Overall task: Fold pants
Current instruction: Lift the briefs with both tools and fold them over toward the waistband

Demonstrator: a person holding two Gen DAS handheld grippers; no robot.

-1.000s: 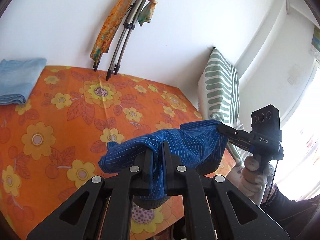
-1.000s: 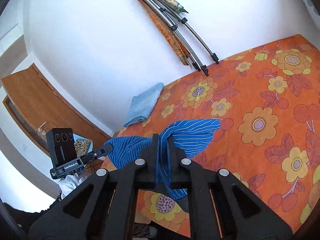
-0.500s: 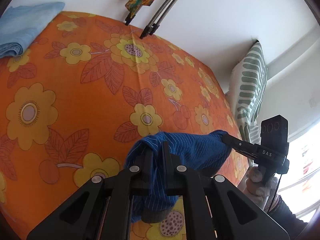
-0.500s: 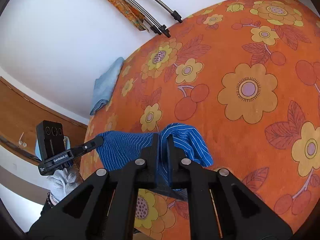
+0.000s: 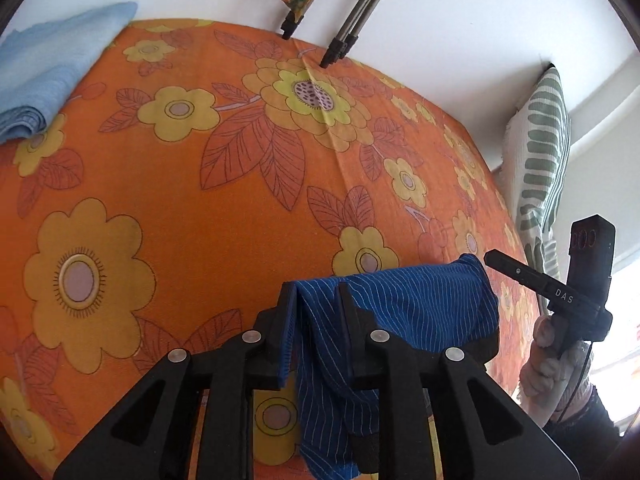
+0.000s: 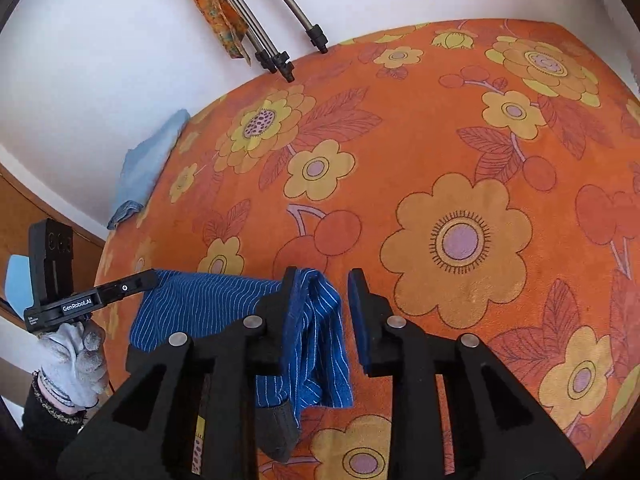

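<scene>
The pants [image 5: 416,304] are dark blue with thin white stripes, bunched low over the near edge of the orange flowered bed [image 5: 200,208]. My left gripper [image 5: 316,292] has its jaws a little apart with pants cloth lying between them. My right gripper [image 6: 322,280] is open; the pants [image 6: 316,328] hang against its left finger, clear of the right finger. The pants stretch across to the other gripper in each view: the right one [image 5: 520,274] and the left one [image 6: 132,282].
A folded light blue cloth [image 5: 44,72] lies at the bed's far left corner. Tripod legs [image 5: 344,32] with an orange scarf lean on the white wall. A green striped pillow [image 5: 536,160] stands at the right. A wooden door [image 6: 24,216] is left.
Both grippers have dropped toward the bed with the pants. The jaws of both have opened: the right wide, the left slightly. The cloth has slackened.
</scene>
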